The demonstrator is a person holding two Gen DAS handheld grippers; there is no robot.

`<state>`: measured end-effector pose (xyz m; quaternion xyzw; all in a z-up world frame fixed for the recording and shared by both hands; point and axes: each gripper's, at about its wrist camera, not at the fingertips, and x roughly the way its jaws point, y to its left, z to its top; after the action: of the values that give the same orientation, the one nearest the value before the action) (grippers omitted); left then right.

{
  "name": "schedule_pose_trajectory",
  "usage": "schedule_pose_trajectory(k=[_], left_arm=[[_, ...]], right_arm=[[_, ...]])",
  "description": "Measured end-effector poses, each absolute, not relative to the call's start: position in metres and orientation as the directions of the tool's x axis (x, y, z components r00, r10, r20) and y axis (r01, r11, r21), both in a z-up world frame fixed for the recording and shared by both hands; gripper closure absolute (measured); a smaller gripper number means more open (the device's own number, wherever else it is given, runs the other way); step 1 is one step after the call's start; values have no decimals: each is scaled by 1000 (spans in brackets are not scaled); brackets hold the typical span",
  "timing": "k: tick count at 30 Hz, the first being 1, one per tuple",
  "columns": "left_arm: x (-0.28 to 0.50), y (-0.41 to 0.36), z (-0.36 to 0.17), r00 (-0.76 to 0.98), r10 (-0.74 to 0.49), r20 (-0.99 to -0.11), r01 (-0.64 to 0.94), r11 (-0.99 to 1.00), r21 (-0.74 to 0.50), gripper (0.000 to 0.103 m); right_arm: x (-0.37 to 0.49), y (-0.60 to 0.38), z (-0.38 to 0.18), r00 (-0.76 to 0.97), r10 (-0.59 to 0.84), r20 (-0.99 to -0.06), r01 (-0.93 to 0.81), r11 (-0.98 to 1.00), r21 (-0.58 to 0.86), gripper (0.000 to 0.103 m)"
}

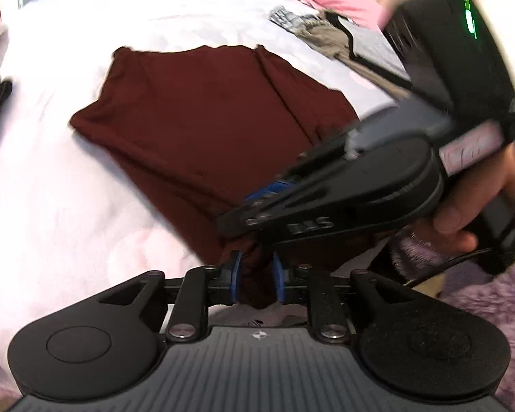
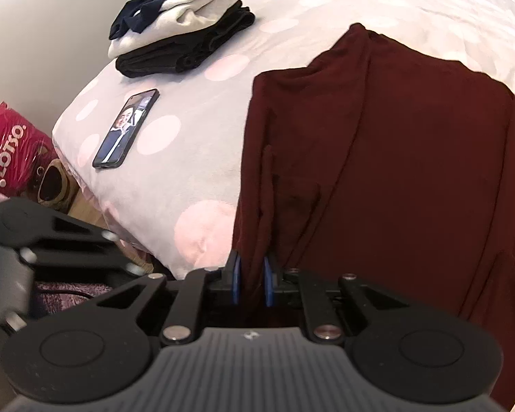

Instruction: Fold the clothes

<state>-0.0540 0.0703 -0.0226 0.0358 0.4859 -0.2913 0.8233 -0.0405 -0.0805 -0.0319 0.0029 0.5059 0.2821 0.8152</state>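
A dark maroon garment [image 1: 202, 110] lies spread on a white bedcover with pale pink dots [image 1: 51, 189]; its near edge is lifted toward both grippers. My left gripper [image 1: 256, 276] has its blue pads closed on a bunched fold of that near edge. In the right wrist view the maroon garment [image 2: 395, 158] drapes down from the bed, and my right gripper [image 2: 252, 281] pinches a hanging fold between its blue pads. The right gripper's black body [image 1: 343, 189], held in a hand [image 1: 463, 213], crosses just above the left gripper's fingers.
A folded stack of white and black clothes [image 2: 189, 24] sits at the far left of the bed, with a phone [image 2: 127, 128] lying face up nearer. Unfolded grey, olive and pink clothes [image 1: 326, 24] are heaped at the far right. A red package [image 2: 7, 144] lies off the bed's corner.
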Motion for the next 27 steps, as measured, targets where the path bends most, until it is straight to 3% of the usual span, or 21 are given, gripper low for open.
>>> schedule_pose_trajectory(k=[4, 7, 12, 23, 27], left_arm=[[-30, 101, -12, 401, -396, -826, 449, 871, -200, 76], [-4, 116, -14, 436, -357, -826, 391, 902, -184, 64], [43, 134, -23, 486, -369, -792, 267, 926, -267, 55], [113, 165, -67, 523, -437, -732, 0, 859, -513, 55], [130, 167, -79, 522, -434, -734, -68, 837, -543, 56]], right_arm=[[-38, -84, -33, 324, 463, -825, -445, 844, 299, 88], [-39, -81, -33, 325, 461, -825, -461, 840, 288, 88], [-42, -75, -31, 338, 441, -831, -497, 834, 241, 87], [-41, -77, -38, 328, 435, -839, -517, 826, 225, 87], [-41, -80, -40, 322, 443, -837, -513, 824, 239, 87]])
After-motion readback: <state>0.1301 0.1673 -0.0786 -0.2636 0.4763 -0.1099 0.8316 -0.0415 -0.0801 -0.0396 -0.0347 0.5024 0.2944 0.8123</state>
